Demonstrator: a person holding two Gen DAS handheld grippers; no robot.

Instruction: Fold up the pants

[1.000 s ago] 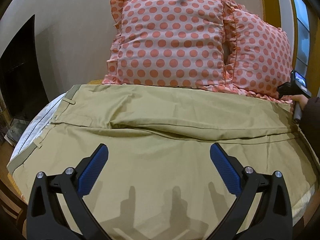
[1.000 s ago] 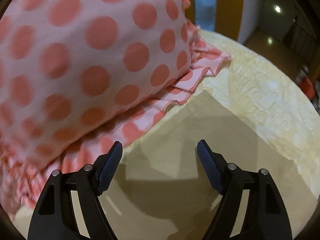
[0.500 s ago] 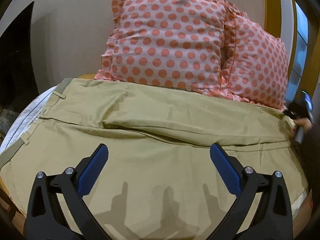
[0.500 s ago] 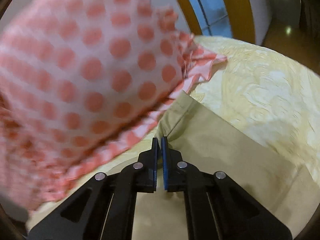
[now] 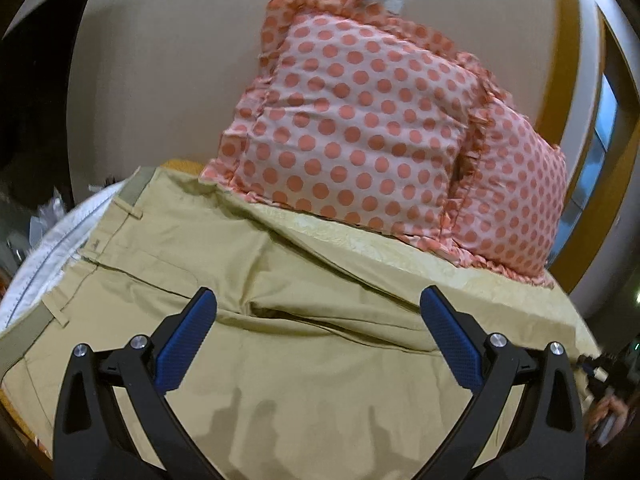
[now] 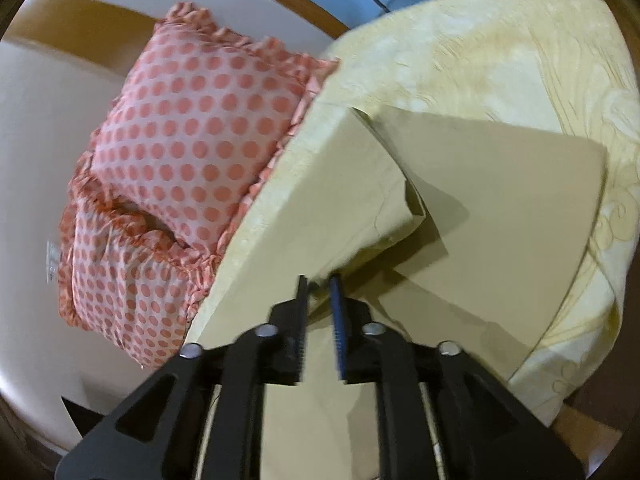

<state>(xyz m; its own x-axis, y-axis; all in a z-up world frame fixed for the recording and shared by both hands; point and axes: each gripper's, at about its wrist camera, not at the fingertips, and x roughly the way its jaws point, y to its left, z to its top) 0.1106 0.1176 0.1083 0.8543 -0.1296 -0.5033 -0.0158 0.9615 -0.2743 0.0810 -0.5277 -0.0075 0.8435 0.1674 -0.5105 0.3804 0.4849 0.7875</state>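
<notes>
While the left gripper (image 5: 318, 322) hangs spread wide above the khaki pants (image 5: 280, 360) on the bed (image 5: 400, 248), the right gripper (image 6: 319, 292) pinches a lifted leg, polka-dot pillows (image 6: 192, 152) at ten o'clock.

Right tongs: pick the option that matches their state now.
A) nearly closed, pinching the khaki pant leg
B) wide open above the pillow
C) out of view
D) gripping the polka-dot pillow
A: in the right wrist view the right tongs have only a narrow gap, with the lifted edge of the khaki pants caught between them.
</notes>
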